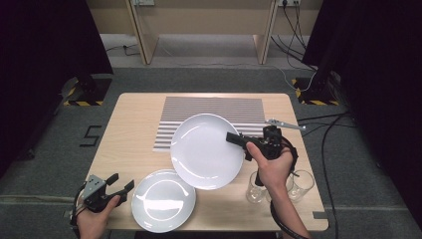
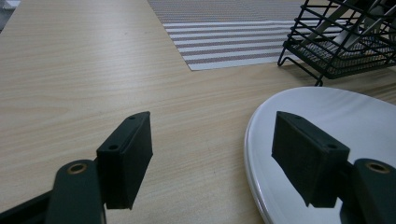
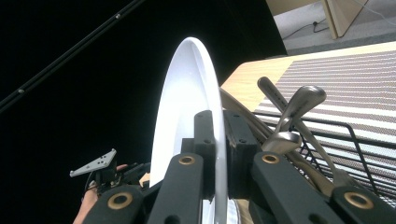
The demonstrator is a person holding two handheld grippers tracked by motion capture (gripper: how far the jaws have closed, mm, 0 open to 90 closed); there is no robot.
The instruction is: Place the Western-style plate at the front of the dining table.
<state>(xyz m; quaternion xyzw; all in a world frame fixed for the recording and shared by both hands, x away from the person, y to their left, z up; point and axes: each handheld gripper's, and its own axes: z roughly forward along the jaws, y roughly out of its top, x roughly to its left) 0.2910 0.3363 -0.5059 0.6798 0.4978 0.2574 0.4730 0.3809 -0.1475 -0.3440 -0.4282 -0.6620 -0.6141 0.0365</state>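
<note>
Right now, table (image 1: 134,129): placemat at the far side
Large plate (image 1: 206,149): lifted, tilted, rim toward right hand
Small plate (image 1: 163,200): flat, just right of left gripper
Right gripper (image 1: 238,140): pinched shut on large plate's rim
Left gripper (image 1: 119,183): jaws wide apart, empty

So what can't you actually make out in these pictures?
- Wire rack, high view: hidden behind the lifted large plate clamped in the right gripper.
- Cutlery, right gripper view: lower ends hidden by the jaws.
- Small plate, left gripper view: cut off by the frame edge.
- Glasses, high view: partly hidden by the right hand.
</note>
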